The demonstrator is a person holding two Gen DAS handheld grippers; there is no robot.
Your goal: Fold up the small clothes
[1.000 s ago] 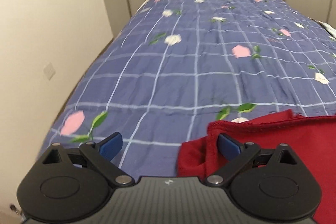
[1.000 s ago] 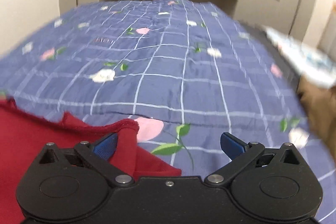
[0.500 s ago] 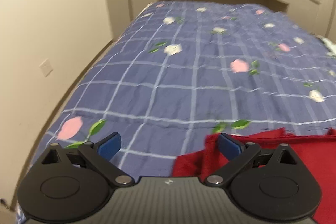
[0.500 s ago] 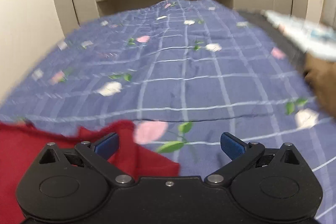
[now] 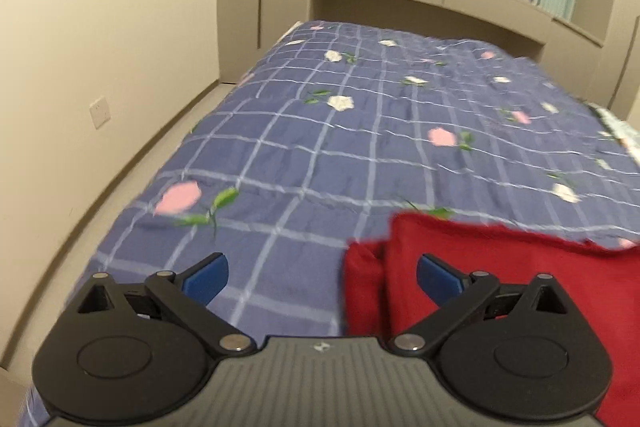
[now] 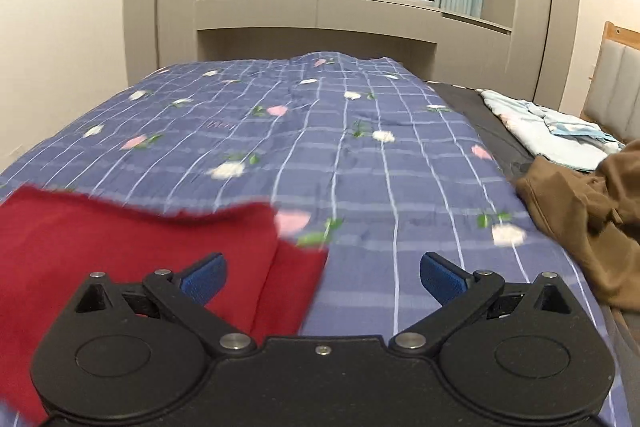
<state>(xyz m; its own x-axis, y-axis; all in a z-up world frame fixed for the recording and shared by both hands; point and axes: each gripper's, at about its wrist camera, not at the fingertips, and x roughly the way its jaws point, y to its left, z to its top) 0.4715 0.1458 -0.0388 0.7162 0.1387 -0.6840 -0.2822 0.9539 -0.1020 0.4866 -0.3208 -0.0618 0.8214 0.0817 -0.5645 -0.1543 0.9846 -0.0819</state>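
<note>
Matt red knit cloth garment (image 5: 500, 267) beneath the jaws; ahead, crinkled blue checked floral cotton bedspread (image 6: 320, 131); matt black plastic gripper bodies.

The left tool (image 5: 322, 273) is built of matte black plastic: two rounded housings at seven and five o'clock, each with a shallow circular recess, joined by a grey ribbed centre plate bearing a small pale emblem. Two black link bars rise from silver pivot screws toward triangular cut-out brackets topped with small silver screws. Its fingers (image 5: 206, 273) carry blue pads. The right tool (image 6: 323, 273) has the same form, with a plain black centre plate and one small silver screw at its upper edge; its blue pads (image 6: 442, 277) show a fine textured surface.
</note>
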